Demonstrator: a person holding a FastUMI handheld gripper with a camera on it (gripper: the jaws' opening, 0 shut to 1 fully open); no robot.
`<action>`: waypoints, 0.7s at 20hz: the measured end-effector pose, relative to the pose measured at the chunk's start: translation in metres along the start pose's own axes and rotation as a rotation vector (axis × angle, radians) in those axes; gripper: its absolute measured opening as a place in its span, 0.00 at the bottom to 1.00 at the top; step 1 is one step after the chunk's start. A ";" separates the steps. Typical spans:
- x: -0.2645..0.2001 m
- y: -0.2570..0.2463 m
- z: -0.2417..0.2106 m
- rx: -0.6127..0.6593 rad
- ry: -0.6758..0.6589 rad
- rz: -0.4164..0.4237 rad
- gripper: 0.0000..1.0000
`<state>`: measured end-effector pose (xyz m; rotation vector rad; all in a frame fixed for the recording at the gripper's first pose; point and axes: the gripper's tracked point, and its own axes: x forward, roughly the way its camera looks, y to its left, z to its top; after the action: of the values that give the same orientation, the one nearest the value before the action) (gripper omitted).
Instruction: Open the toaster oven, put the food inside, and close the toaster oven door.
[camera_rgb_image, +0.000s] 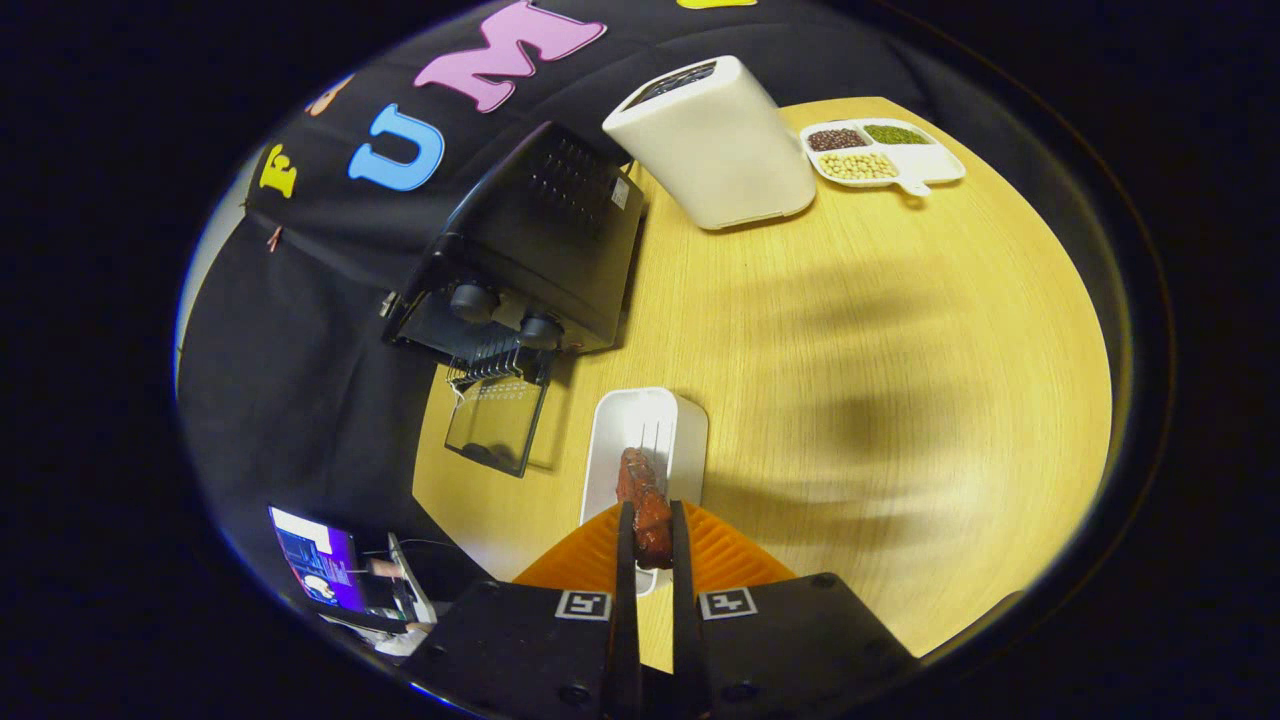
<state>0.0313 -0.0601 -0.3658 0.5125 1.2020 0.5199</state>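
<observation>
Gripper view of a wooden table (850, 330), read from left to right. At the far left stands the toaster oven (545, 250), its glass door (497, 425) already folded down onto the table and a wire rack (490, 365) showing at the open mouth. To its right and nearer lies a white rectangular dish (648, 425), bare where it can be seen. Over the near end of that dish, the food (645, 505), a reddish-brown strip resembling glazed meat, is clamped between the two fingers of the gripper (650, 535), which have closed narrowly on its near end; the far end juts ahead of the fingertips, apparently lifted clear of the dish. Judged by appearance, the strip is light, soft and rather slick, so a hold on its flat sides near the middle would probably limit sagging or slipping. Beyond, at the far side, stands a tall white bin (715, 145). Farthest right is a white divided tray (930, 165), holding dark red beans, green beans and pale yellow beans in separate compartments.
</observation>
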 end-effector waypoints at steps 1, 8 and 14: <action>-0.003 0.001 0.000 -0.020 -0.013 -0.001 0.14; -0.038 0.049 0.016 -0.063 -0.205 -0.021 0.14; -0.048 0.160 0.008 -0.091 -0.378 0.054 0.14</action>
<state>0.0087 0.0326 -0.2287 0.5389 0.8023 0.4947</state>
